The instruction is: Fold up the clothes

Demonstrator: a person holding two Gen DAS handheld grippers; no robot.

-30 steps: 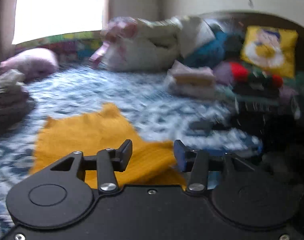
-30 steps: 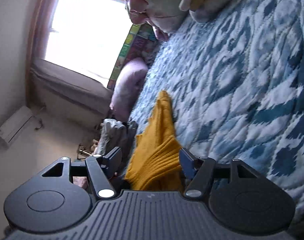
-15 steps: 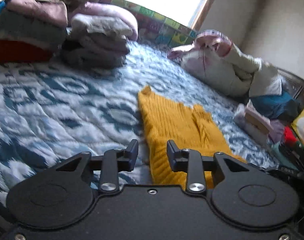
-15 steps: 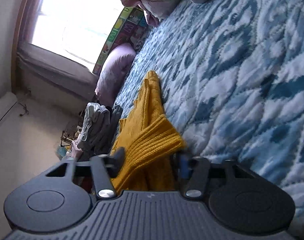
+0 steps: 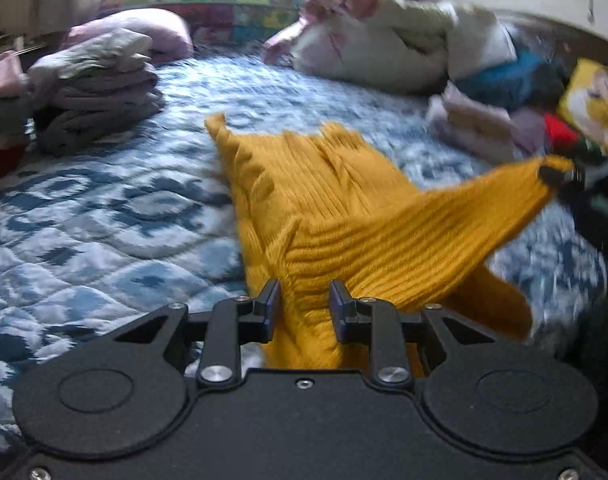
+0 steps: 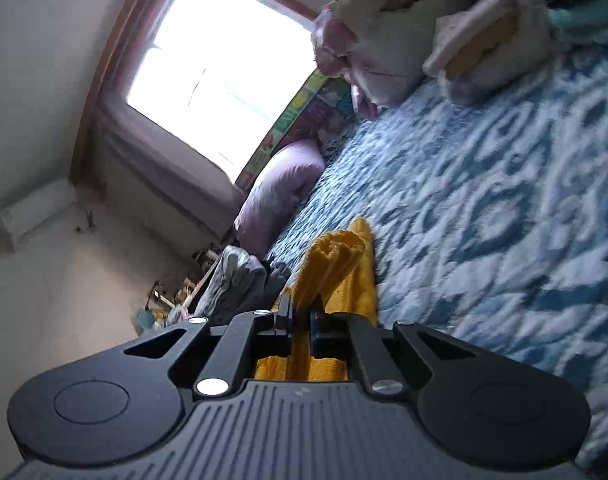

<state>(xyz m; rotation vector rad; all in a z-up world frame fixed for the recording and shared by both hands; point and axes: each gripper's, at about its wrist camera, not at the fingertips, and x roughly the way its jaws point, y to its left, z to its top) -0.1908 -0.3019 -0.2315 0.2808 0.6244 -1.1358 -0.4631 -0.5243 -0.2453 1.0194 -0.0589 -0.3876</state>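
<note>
A yellow ribbed sweater lies on the blue-and-white patterned quilt, filling the middle of the left wrist view and running down to the lower centre. There the left gripper has knit bunched between its jaws, which have just been closing; the gap is narrow and the cloth fills it, with the pads against it on both sides. One part of the sweater is drawn out toward the right edge of that view, where the right gripper shows as a dark blurred tip pinching its end. In the right wrist view the right gripper, low in the centre, has closed its jaws tight on a thin fold of the sweater, which rises above the fingers and bunches up, with more yellow showing under the fingers. A stack of folded grey clothes sits at the upper left of the left view, a pink pillow behind it, and a heap of pale bedding at the top centre. A yellow cushion with a printed figure is at the right edge. A colourful panel with letter blocks runs below the window; its letters are too blurred to read. No brand or label is legible anywhere.
</note>
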